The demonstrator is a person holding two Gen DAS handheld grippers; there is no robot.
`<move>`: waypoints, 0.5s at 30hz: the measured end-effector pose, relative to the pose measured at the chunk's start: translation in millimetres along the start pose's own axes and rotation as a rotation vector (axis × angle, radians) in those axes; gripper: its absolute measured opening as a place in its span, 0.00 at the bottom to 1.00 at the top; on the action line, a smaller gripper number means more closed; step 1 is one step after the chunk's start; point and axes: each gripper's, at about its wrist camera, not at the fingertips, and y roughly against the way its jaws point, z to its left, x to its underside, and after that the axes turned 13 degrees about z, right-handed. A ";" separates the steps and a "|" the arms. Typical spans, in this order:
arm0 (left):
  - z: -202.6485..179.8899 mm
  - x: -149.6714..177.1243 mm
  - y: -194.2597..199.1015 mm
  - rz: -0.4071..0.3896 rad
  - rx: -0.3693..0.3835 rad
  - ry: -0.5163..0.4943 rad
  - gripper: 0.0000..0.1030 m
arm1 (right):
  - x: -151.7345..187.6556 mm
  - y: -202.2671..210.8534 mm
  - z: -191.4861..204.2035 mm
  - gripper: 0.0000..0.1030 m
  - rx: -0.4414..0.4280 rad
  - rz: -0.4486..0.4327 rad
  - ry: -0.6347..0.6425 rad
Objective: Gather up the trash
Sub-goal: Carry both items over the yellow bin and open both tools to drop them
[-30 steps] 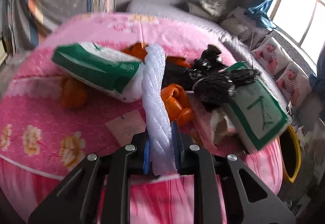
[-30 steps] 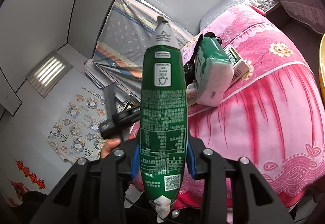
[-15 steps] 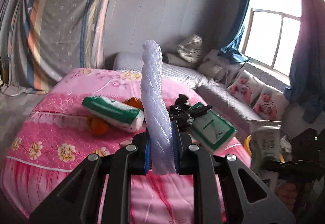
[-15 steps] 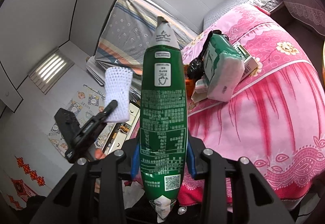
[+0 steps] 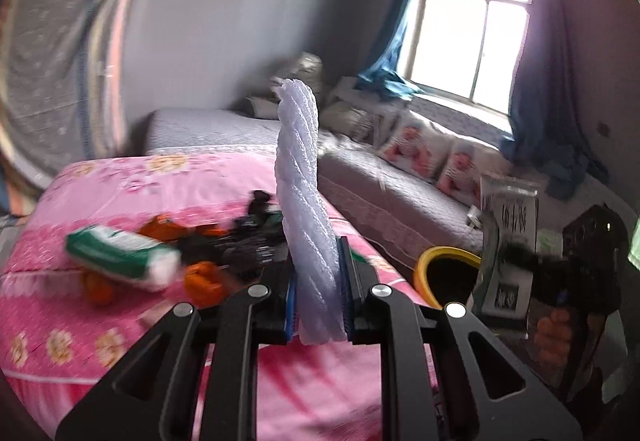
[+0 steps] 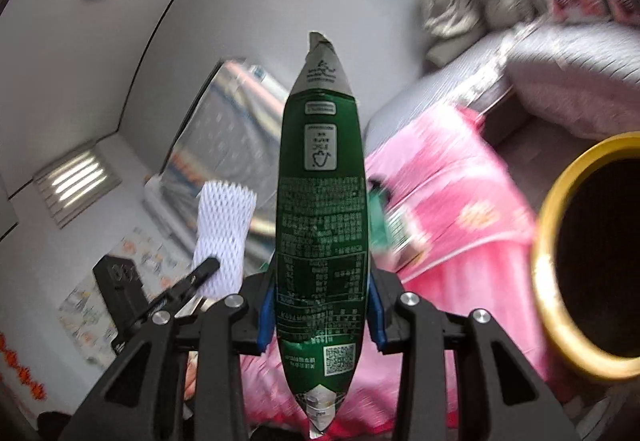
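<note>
Both hand-held grippers swung toward the bin [image 6: 548, 253]: left [image 5: 318, 305] clamps soft foam net [image 5: 304, 201], right [image 6: 320, 305] clamps light, crinkly packet [image 6: 320, 209] mid-body.

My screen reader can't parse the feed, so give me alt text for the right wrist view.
The right gripper is shut on a green snack bag held upright. To its left, the left gripper holds a white foam fruit net; at right is a yellow-rimmed trash bin beside the pink-covered table.

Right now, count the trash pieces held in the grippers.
2: the white foam net in the left gripper, the green snack bag in the right gripper.
</note>
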 end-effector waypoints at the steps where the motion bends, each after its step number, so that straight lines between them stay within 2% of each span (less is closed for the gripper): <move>1: -8.0 -4.3 -8.6 0.012 0.016 -0.018 0.16 | -3.5 7.9 -6.3 0.33 0.021 -0.024 -0.007; 3: -23.6 -9.5 -26.6 0.034 0.043 -0.053 0.16 | -7.2 22.7 -17.0 0.33 0.064 -0.070 -0.018; 9: -78.8 -22.9 -86.1 0.094 0.148 -0.153 0.16 | -12.2 63.0 -54.3 0.33 0.291 -0.195 -0.068; 15: -127.6 -23.3 -144.3 0.168 0.253 -0.222 0.16 | -4.7 77.2 -86.0 0.33 0.499 -0.240 -0.131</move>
